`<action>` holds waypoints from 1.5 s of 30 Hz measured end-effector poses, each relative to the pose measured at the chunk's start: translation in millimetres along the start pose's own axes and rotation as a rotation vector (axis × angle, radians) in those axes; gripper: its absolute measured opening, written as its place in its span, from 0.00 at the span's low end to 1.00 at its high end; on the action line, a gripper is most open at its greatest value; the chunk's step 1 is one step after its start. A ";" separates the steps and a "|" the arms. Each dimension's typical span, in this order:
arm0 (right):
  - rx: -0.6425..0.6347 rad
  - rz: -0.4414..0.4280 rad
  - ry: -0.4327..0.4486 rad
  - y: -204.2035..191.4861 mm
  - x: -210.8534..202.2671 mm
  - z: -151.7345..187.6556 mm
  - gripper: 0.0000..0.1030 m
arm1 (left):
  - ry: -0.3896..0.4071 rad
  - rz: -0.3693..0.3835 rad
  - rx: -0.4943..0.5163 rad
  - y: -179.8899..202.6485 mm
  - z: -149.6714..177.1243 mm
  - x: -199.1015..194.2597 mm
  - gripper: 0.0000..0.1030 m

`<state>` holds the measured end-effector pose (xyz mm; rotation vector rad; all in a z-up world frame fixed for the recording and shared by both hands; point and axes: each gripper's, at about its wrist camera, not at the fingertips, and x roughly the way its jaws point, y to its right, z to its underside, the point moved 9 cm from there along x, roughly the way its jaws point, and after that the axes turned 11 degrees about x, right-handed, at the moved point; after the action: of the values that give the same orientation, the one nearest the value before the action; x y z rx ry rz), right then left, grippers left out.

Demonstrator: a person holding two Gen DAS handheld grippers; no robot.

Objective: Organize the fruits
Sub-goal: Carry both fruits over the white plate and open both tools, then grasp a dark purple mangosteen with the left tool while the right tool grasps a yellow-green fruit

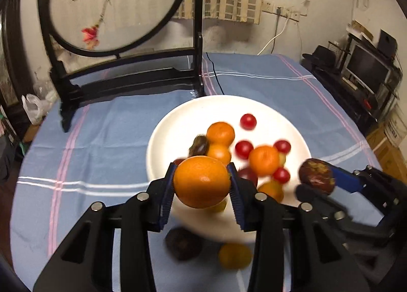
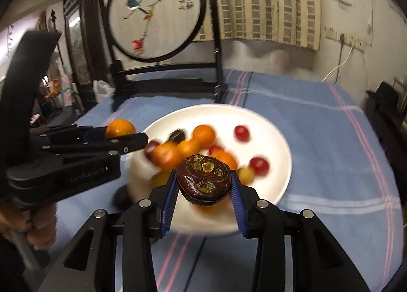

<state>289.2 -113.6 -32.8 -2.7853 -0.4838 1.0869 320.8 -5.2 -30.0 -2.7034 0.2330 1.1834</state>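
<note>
My left gripper (image 1: 202, 180) is shut on an orange tangerine (image 1: 202, 181) and holds it above the near rim of a white plate (image 1: 175, 124). My right gripper (image 2: 203, 185) is shut on a dark brown wrinkled fruit (image 2: 203, 180) above the plate's (image 2: 277, 139) near edge. The plate holds several tangerines (image 1: 220, 134), red cherry tomatoes (image 1: 248, 121) and a dark fruit (image 1: 199, 144). In the left wrist view the right gripper (image 1: 318, 177) shows at right with the dark fruit (image 1: 316, 176). In the right wrist view the left gripper (image 2: 124, 134) shows at left with its tangerine (image 2: 119, 127).
A blue cloth with pink and white stripes (image 1: 101, 139) covers the table. A dark fruit (image 1: 183, 243) and a small yellow fruit (image 1: 235, 255) lie on the cloth in front of the plate. A black-framed round embroidered screen (image 1: 114, 7) stands at the back left.
</note>
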 end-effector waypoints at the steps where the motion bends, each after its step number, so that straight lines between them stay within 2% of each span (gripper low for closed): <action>1: 0.004 0.013 -0.003 4.4 9.9 -4.9 0.39 | -0.006 -0.011 -0.003 0.7 -7.0 9.5 0.38; 5: 0.013 0.022 0.019 16.7 33.6 -21.3 0.39 | -0.022 -0.043 0.015 6.3 -26.3 37.4 0.37; 10: 0.023 0.048 0.019 32.2 59.5 -31.8 0.42 | -0.046 -0.068 -0.008 6.0 -36.2 66.0 0.38; 11: 0.039 0.029 0.020 34.6 62.6 -32.8 0.47 | -0.043 -0.077 -0.015 5.4 -37.3 68.1 0.46; 12: 0.048 0.017 0.021 35.2 63.5 -33.0 0.59 | -0.038 -0.096 -0.019 3.8 -38.5 68.7 0.50; 13: 0.059 0.029 0.038 39.2 61.6 -34.9 0.63 | -0.015 -0.131 -0.026 0.0 -41.0 65.6 0.60; 14: 0.063 0.038 0.054 41.5 57.5 -36.5 0.64 | 0.001 -0.142 -0.028 -1.1 -41.8 62.1 0.68; 18: 0.071 0.029 0.044 43.3 44.7 -32.8 0.65 | 0.033 -0.122 -0.014 1.8 -41.6 43.5 0.72; 21: 0.064 0.020 0.031 39.7 30.1 -25.3 0.65 | 0.061 -0.138 -0.005 0.8 -38.4 24.6 0.81; 23: 0.060 0.018 0.026 36.1 17.9 -17.8 0.65 | 0.060 -0.157 -0.003 -1.8 -30.3 10.4 0.86; 27: 0.044 -0.016 -0.019 20.6 -5.8 7.5 0.66 | 0.052 -0.151 -0.024 -9.6 -4.9 -14.9 0.88; 29: 0.023 -0.026 -0.037 12.0 -15.2 20.9 0.66 | 0.033 -0.171 -0.037 -17.4 15.6 -25.4 0.91; 34: -0.064 -0.021 -0.080 -17.6 -29.8 58.3 0.66 | -0.033 -0.178 -0.069 -34.0 72.1 -35.0 0.91; 38: -0.104 -0.008 -0.127 -37.7 -24.8 84.2 0.66 | -0.055 -0.179 -0.104 -44.8 108.1 -32.7 0.91; 45: -0.168 0.058 -0.190 -64.1 3.8 112.0 0.66 | -0.058 -0.212 -0.094 -61.3 133.8 -18.1 0.91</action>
<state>200.0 -53.1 -103.8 -2.8678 -0.5411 1.3947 226.8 85.9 -99.5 -2.6855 -0.1176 1.2349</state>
